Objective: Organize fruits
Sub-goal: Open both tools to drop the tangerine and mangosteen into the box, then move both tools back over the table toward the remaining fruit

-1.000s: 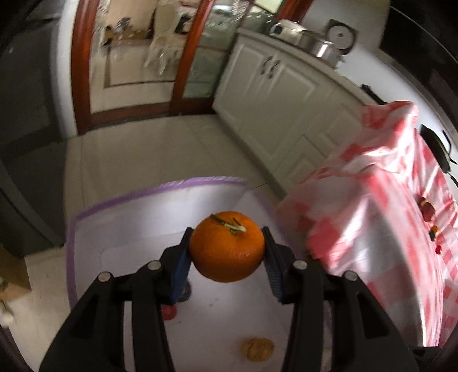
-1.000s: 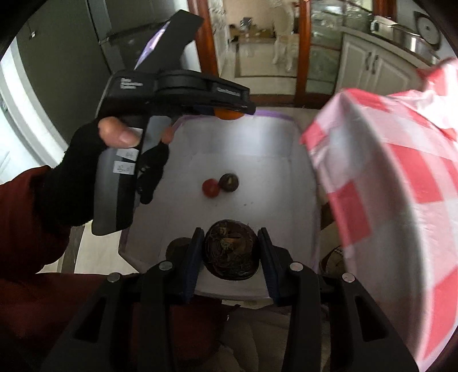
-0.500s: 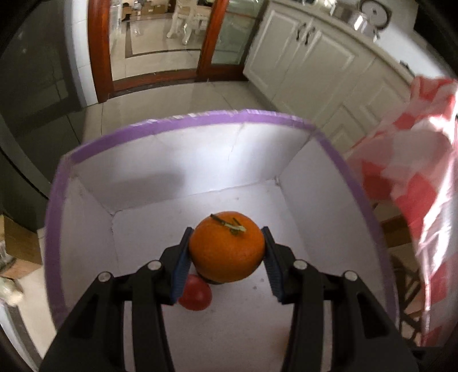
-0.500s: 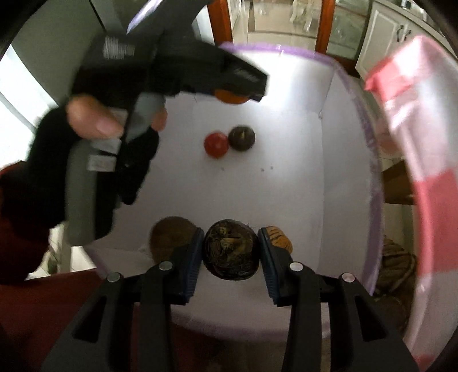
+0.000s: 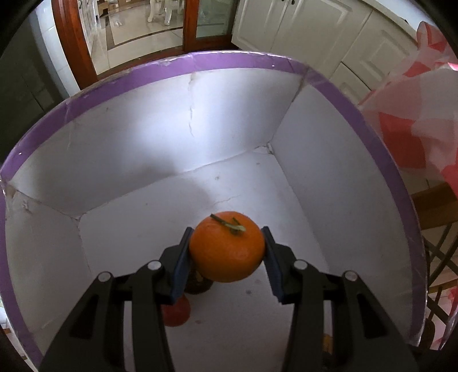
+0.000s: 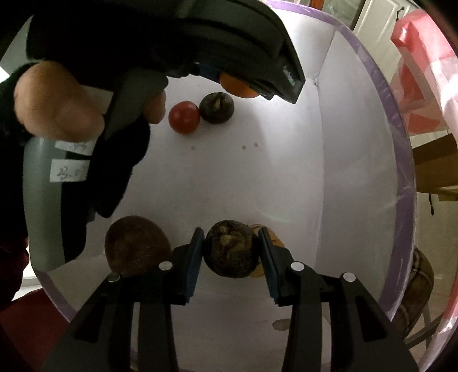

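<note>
My left gripper (image 5: 226, 247) is shut on an orange (image 5: 226, 246) with a green stem and holds it inside a white box with a purple rim (image 5: 217, 58), above its floor. A red fruit (image 5: 176, 313) and a dark round fruit (image 5: 197, 284) lie under it. My right gripper (image 6: 230, 251) is shut on a dark brown rough fruit (image 6: 230, 251) low over the near part of the same box (image 6: 399, 160). The right wrist view shows the left gripper's body (image 6: 177, 37), the orange (image 6: 237, 87), the red fruit (image 6: 184, 117) and the dark fruit (image 6: 216, 108).
A brown kiwi-like fruit (image 6: 136, 243) and an orange-brown fruit (image 6: 273, 243) lie on the box floor beside my right gripper. A red-and-white checked tablecloth (image 5: 415, 120) hangs to the right of the box. White cabinets (image 5: 300, 25) stand behind.
Both grippers have moved forward and down into the box with their fruits still held. The box now fills both views.
</note>
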